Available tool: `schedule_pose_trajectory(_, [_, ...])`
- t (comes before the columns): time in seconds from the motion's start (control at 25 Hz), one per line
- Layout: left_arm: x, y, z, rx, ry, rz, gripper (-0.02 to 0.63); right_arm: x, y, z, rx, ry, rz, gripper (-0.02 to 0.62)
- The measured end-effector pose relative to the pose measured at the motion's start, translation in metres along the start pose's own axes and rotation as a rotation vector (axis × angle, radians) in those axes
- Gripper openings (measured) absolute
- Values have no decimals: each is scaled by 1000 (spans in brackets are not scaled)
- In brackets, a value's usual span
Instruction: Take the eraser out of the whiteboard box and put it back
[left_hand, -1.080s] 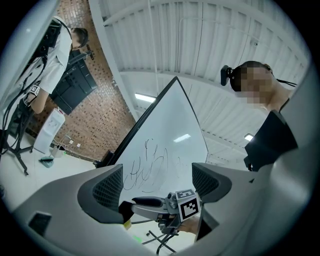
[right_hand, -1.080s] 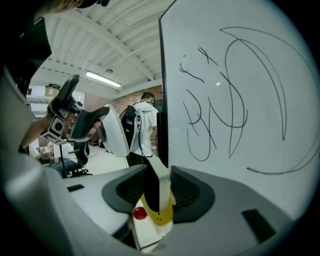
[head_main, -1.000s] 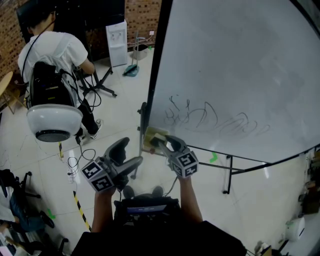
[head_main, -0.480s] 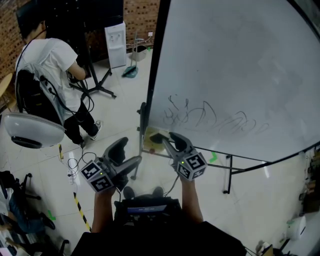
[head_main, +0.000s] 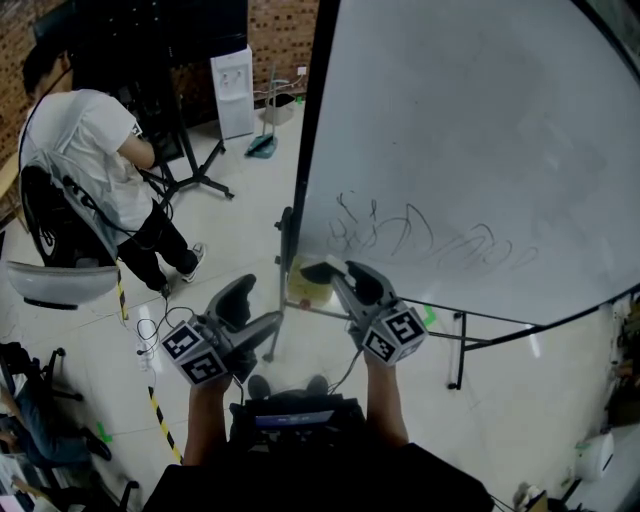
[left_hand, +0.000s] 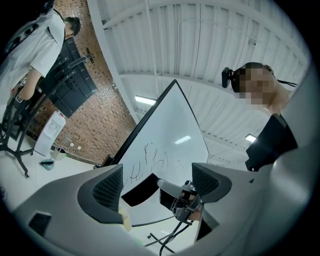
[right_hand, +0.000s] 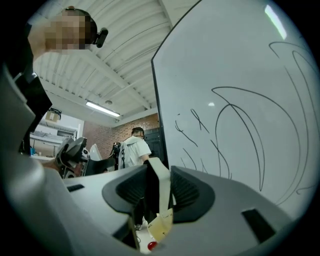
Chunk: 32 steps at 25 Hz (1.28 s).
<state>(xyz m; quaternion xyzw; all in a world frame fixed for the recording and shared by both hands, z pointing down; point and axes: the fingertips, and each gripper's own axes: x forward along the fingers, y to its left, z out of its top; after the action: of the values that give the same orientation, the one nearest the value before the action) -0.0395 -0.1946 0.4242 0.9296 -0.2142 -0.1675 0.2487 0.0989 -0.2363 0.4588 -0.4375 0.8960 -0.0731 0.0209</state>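
My right gripper (head_main: 330, 274) is shut on the eraser (head_main: 316, 270), a flat block with black felt and a white back. It holds the eraser a little above the yellowish whiteboard box (head_main: 303, 288) at the board's lower left corner. In the right gripper view the eraser (right_hand: 156, 186) stands on edge between the two pads, with the box (right_hand: 160, 228) just below. The whiteboard (head_main: 480, 150) carries black scribbles (head_main: 400, 235). To the left and lower down, my left gripper (head_main: 254, 311) is open with nothing in it. Its own view shows bare jaws (left_hand: 157, 187) facing the right gripper (left_hand: 183, 198).
A person in a white shirt (head_main: 80, 150) stands at the far left beside a black stand (head_main: 195, 175). A white water dispenser (head_main: 233, 90) is at the back. The whiteboard's legs (head_main: 456, 350) and yellow-black floor tape (head_main: 160, 420) lie below.
My right gripper has risen with the eraser, lifting it up from the box. The left gripper stayed still. The person at the left has shifted further left.
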Motion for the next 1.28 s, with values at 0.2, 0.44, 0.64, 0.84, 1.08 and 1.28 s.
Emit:
schedule_pose_trajectory(0.2, [2, -1, 1, 1, -1, -3, 430, -4, 2, 16, 22, -47, 14, 167])
schedule_pose_trajectory(0.44, [6, -4, 3, 6, 1, -9, 430, -13, 5, 40, 93, -140, 52, 167])
schedule_pose_trajectory(0.64, [6, -5, 3, 10, -1, -9, 430, -20, 6, 54, 132, -197, 69, 167])
schedule_pose_trajectory(0.84, [5, -4, 4, 11, -4, -6, 430, -25, 7, 65, 152, -235, 78, 167])
schedule_pose_trajectory(1.08, [7, -4, 4, 13, -6, -6, 430, -32, 8, 82, 201, -308, 108, 167])
schedule_pose_trajectory(1.28, [7, -4, 5, 14, -6, -6, 430, -38, 9, 97, 272, -386, 147, 166])
